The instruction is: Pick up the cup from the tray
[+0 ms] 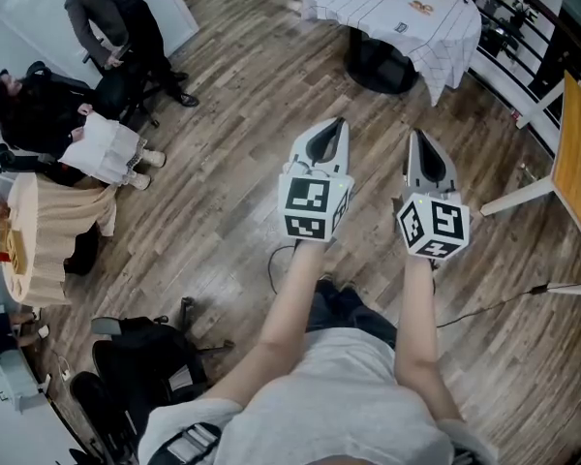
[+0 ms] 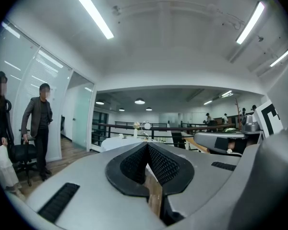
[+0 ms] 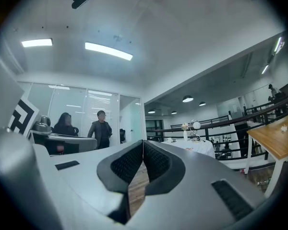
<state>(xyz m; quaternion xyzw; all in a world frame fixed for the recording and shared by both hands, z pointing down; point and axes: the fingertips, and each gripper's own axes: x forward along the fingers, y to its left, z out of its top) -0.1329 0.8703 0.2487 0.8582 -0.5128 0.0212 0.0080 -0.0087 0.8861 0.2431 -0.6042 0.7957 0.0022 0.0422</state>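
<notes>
left gripper (image 1: 340, 124) closed | right gripper (image 1: 413, 136) closed (both empty) | cloth-covered table (image 1: 368, 8) ahead

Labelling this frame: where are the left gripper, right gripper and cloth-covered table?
left gripper (image 1: 339, 123), head view, shut jaw tips
right gripper (image 1: 413, 134), head view, shut jaw tips
table (image 1: 368, 3), head view, bare white cloth

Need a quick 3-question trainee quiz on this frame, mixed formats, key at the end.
1. True or false: the left gripper holds a cup.
2. The right gripper has its jaws: A) wide apart; B) shut, nothing between them; C) clamped on a tray.
3. What is the floor under both grippers made of, going by the head view?
Key: 1 false; 2 B; 3 wood planks.
</notes>
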